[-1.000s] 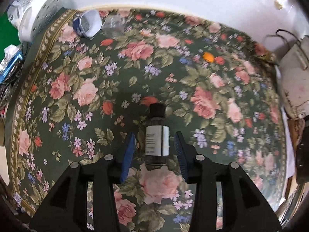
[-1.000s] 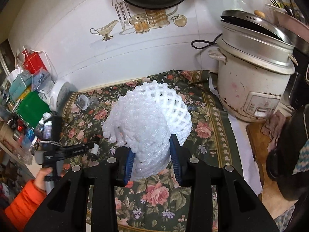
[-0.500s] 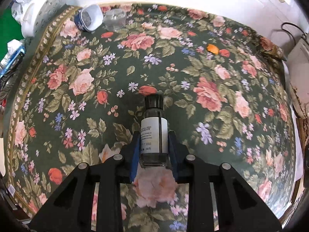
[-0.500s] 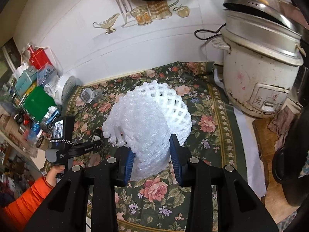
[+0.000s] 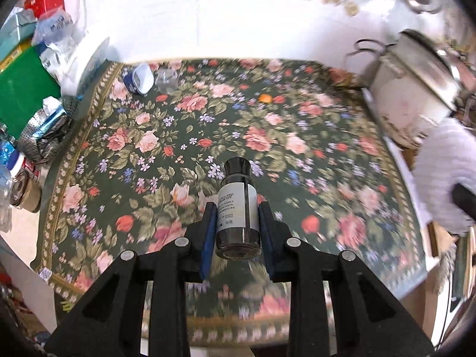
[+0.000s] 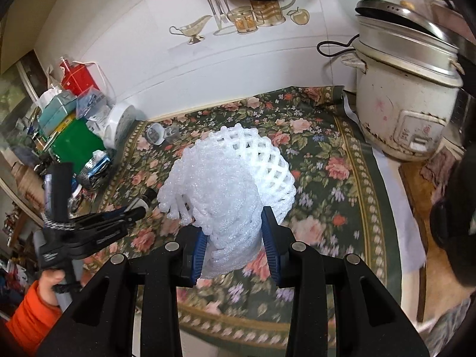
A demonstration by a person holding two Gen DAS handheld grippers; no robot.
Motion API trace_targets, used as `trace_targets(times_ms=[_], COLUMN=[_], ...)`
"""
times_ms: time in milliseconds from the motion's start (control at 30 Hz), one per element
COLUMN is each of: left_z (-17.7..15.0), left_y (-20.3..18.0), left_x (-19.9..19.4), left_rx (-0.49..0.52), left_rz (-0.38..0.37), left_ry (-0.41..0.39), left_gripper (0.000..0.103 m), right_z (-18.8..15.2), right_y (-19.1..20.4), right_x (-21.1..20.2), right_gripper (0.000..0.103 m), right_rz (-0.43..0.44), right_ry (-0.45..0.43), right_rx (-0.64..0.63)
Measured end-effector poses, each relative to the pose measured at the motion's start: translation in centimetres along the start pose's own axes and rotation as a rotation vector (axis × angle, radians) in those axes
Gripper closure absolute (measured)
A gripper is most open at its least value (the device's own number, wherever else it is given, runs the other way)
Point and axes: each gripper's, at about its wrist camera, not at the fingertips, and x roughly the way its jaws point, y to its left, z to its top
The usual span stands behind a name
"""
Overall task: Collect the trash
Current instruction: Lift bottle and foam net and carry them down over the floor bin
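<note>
My left gripper [image 5: 237, 217] is shut on a small dark bottle [image 5: 237, 208] with a white label and black cap, held above the floral tablecloth [image 5: 208, 125]. My right gripper [image 6: 235, 241] is shut on a bundle of white foam fruit netting [image 6: 229, 184], held above the cloth. The netting also shows at the right edge of the left wrist view [image 5: 443, 175]. The left gripper and the bottle's cap [image 6: 150, 195] show at the left of the right wrist view.
A small blue-and-white cup [image 5: 139, 78] and a clear crumpled piece [image 5: 167, 78] lie at the cloth's far edge. A white rice cooker [image 6: 407, 101] stands at the right. Boxes, packets and a white round appliance [image 5: 86, 65] crowd the left side.
My left gripper closed on the bottle and lifted it off the cloth. My right gripper still holds the foam netting and has shifted slightly.
</note>
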Motion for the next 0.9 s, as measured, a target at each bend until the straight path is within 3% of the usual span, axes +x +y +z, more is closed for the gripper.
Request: trace_targets(times_ms=[167, 533, 733, 900], left_z=[-3.6, -14.2, -18.8, -21.9], left_y=[1.2, 5.5, 6.5, 6.0], left_x=[-5.3, -14.5, -15.7, -13.6], left_rx=[0.041, 0.092, 0.079, 0.084], left_rz=[-0.056, -0.131, -0.149, -0.115], left_ry=[-0.057, -0.075, -0.025, 0.038], left_gripper=[0.076, 0.076, 0.076, 0.076], right_z=[-3.3, -12.2, -15.8, -18.1], right_y=[2.9, 11.1, 13.9, 14.1], right_x=[-2.4, -7.5, -8.1, -7.4], right_gripper=[0.071, 0.071, 0.071, 0.071], right_rz=[-0.041, -0.104, -0.103, -0.091], right_ry=[-0.029, -0.057, -0.002, 0.052], right_rx=[0.014, 0.019, 0.000, -0.007])
